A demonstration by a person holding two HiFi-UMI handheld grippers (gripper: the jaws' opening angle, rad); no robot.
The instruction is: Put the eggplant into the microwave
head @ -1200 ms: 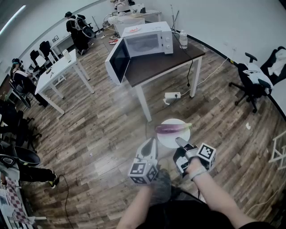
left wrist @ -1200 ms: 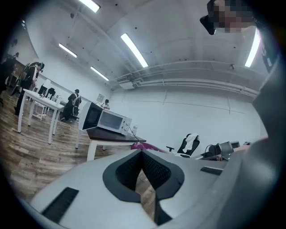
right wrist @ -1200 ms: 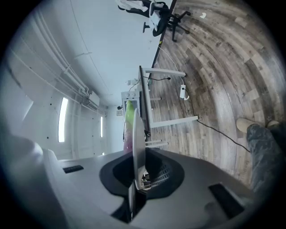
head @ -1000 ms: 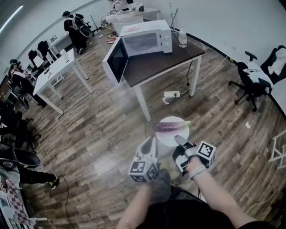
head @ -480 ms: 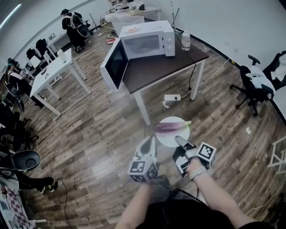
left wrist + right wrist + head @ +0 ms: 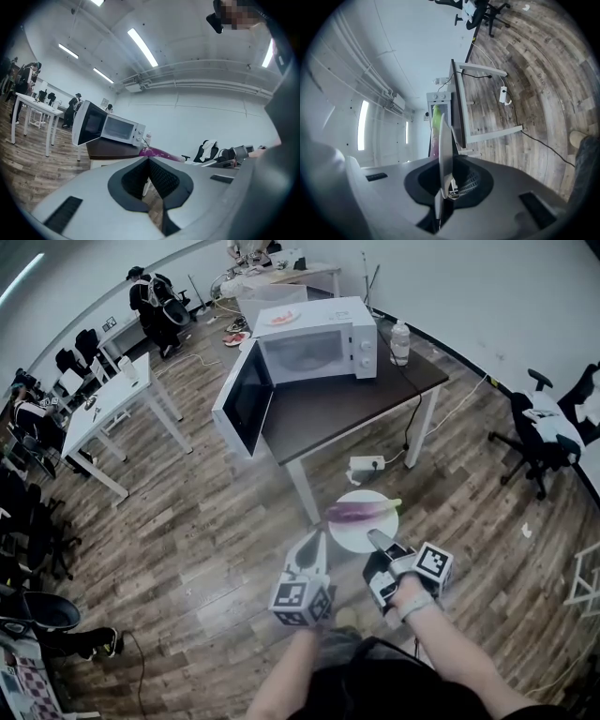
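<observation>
Forearms: both rose from the bottom edge of the head view, cut off there along with the rest of the person.
Left gripper (image 6: 319, 538): its jaws stood pressed together with nothing between them. It was just beside the plate's near-left rim; whether it touched the rim could not be told.
Right gripper (image 6: 375, 536): its jaws were narrowed onto the near rim of the plate, which ran edge-on between the pads in the right gripper view. The lower jaw was hidden under the plate in the head view.
Plate (image 6: 356, 536): white, held level above the wooden floor (image 6: 216, 521).
Eggplant (image 6: 359, 511): purple with a green stem end, it lay across the plate's far half. From the left gripper view only a purple sliver showed above the jaws.
Power strip (image 6: 366, 463): on the floor beyond the plate, near the table legs.
Table (image 6: 347, 399): dark-topped, well apart from the plate.
Microwave (image 6: 319, 338): on the table with its door (image 6: 246, 399) swung open to the left. Its inside was too pale to make out.
Bottle (image 6: 400, 341): upright, just right of the microwave.
Microwave top: a dish with something red, too small to tell.
Far left: white desks (image 6: 112, 395) and people, small and partly cut off.
</observation>
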